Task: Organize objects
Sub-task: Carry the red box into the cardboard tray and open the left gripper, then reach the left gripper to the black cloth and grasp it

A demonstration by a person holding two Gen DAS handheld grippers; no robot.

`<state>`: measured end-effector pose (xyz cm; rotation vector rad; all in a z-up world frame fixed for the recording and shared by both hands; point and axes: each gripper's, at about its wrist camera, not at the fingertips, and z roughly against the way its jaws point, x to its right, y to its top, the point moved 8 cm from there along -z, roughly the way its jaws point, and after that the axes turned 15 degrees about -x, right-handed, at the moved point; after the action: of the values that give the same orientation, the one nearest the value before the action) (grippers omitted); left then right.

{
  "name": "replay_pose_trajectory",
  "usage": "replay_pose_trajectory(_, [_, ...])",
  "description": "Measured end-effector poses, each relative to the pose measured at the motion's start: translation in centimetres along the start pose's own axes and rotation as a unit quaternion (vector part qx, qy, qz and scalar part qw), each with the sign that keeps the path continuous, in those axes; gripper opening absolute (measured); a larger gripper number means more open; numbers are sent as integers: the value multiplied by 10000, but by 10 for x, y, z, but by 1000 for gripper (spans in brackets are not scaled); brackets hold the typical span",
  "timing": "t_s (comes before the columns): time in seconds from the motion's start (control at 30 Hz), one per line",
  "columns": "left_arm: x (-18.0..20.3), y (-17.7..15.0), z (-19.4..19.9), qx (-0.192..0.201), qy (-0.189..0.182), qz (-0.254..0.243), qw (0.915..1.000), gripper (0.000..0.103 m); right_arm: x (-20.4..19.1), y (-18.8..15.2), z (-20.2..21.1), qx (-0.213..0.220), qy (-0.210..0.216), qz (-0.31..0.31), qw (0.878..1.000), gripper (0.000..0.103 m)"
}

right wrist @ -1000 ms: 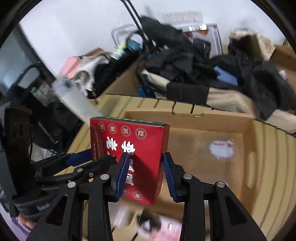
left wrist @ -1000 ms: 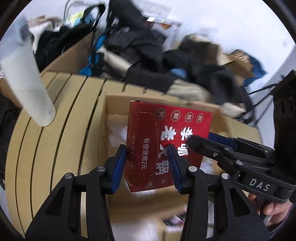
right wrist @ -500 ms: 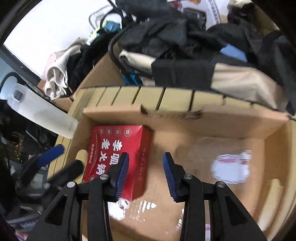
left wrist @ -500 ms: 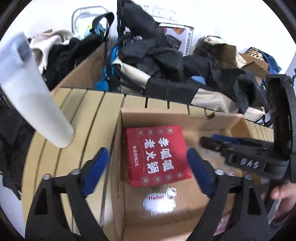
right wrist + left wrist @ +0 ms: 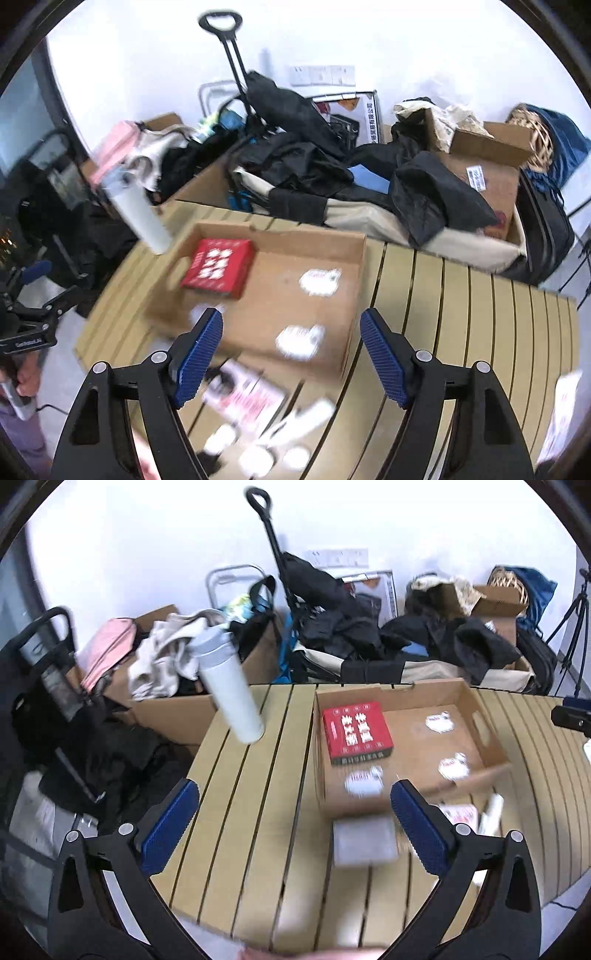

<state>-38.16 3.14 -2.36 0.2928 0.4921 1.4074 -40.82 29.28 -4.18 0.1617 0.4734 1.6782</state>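
Observation:
A red box (image 5: 356, 732) with white characters lies flat in the far left corner of an open cardboard box (image 5: 480, 723) on the slatted wooden table (image 5: 251, 812). It also shows in the right wrist view (image 5: 218, 266), inside the cardboard box (image 5: 354, 273). My left gripper (image 5: 295, 827) is wide open and empty, above the table in front of the cardboard box. My right gripper (image 5: 291, 354) is wide open and empty, above the box's near edge. A grey flat case (image 5: 365, 842) lies on the table between the left fingers.
A white bottle (image 5: 232, 690) stands at the table's far left edge. Blurred small items, a pink-white packet (image 5: 247, 398) and white round pieces (image 5: 255, 458), lie on the table in front of the cardboard box. Bags, clothes and boxes (image 5: 369, 177) pile up behind the table.
Both grippers let go of the red box, which now lies in the cardboard box. Both have opened wide and drawn back and up from the box.

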Motion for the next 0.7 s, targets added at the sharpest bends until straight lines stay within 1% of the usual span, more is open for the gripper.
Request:
replay_pose_trajectory(0.1, [3,-47,32,148,-135,114,9997,103,-14,-45,25,154,-34,122,9998,81])
replay_pose_trajectory(0.2, [7,-92,52,213,-232,138,9994,103,-34,-94,39,127,-13,336,9994,81])
replay_pose_trajectory(0.3, [8,-143,65,150,-344,248,9990,103,-52,-145,51,172,202,427,9987,81])
replay_pose_trajectory(0.37, [10,-174,65,16,-496,377,9981,103,-64,-181,55,211,366,433,9982,81])
replay_pose_trajectory(0.4, [13,-198,64,-163,-631,439,9969,103,-66,-195,58,350,344,392,9980,81])
replay_pose_trajectory(0.47, [20,-228,60,-419,-853,457,9944,103,-71,-228,62,681,39,303,9972,80])
replay_pose_trajectory(0.5, [26,-238,57,-555,-966,429,9929,103,-72,-246,61,806,-59,207,9965,80])
replay_pose_trajectory(0.53, [34,-243,56,-691,-1054,310,9915,103,-72,-257,61,855,-58,116,9963,80])
replay_pose_trajectory(0.57, [41,-242,57,-698,-1095,172,9914,103,-73,-269,57,874,78,-17,9961,80])
replay_pose_trajectory(0.63, [44,-240,66,-503,-997,184,9936,103,-78,-282,47,681,297,-28,9972,80])
replay_pose_trajectory(0.67, [44,-238,70,-386,-961,226,9944,103,-80,-285,43,560,216,14,9982,80])
replay_pose_trajectory(0.7, [44,-239,71,-349,-968,222,9944,103,-80,-287,40,521,99,56,9986,80])
